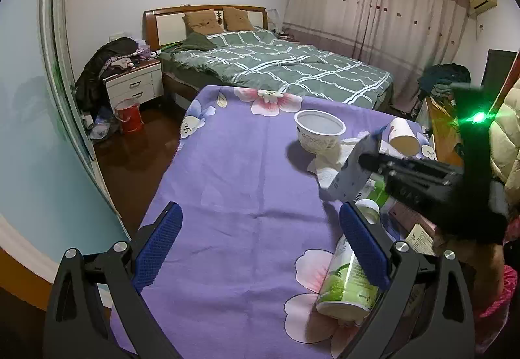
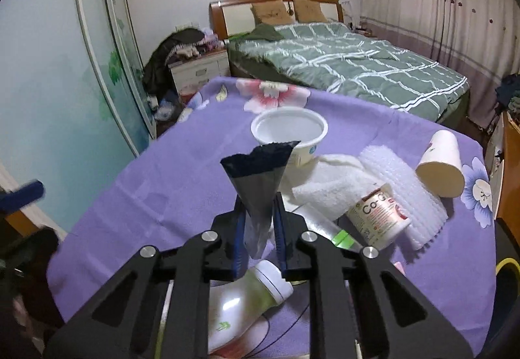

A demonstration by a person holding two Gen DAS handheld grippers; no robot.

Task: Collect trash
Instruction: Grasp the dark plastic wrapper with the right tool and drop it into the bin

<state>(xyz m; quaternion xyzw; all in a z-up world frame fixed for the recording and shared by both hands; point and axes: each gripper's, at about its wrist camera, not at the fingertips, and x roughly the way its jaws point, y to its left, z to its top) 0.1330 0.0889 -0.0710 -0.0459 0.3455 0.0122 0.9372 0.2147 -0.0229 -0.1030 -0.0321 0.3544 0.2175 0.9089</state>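
A table under a purple flowered cloth [image 1: 227, 170] [image 2: 162, 183] carries the trash. My right gripper [image 2: 260, 209] is shut on a dark torn foil wrapper [image 2: 260, 177], held upright above the table. The left wrist view shows that gripper [image 1: 360, 160] and the wrapper [image 1: 351, 173] from the side. My left gripper [image 1: 260, 208] is open over bare cloth with nothing between its fingers. A green-and-white bottle [image 1: 344, 284] [image 2: 247, 300] lies just behind its right finger. Farther off stand a white tub [image 1: 320, 131] [image 2: 289, 131] and a tipped paper cup [image 1: 403, 136] [image 2: 442, 164].
A white tissue [image 2: 331, 186], ridged foam wrap [image 2: 403, 183], a supplement jar [image 2: 380, 216] and a clear bottle [image 2: 325, 225] lie at the table's right. Beyond the table are a green bed [image 1: 292, 70], a nightstand [image 1: 133, 83] and a red bucket [image 1: 128, 113].
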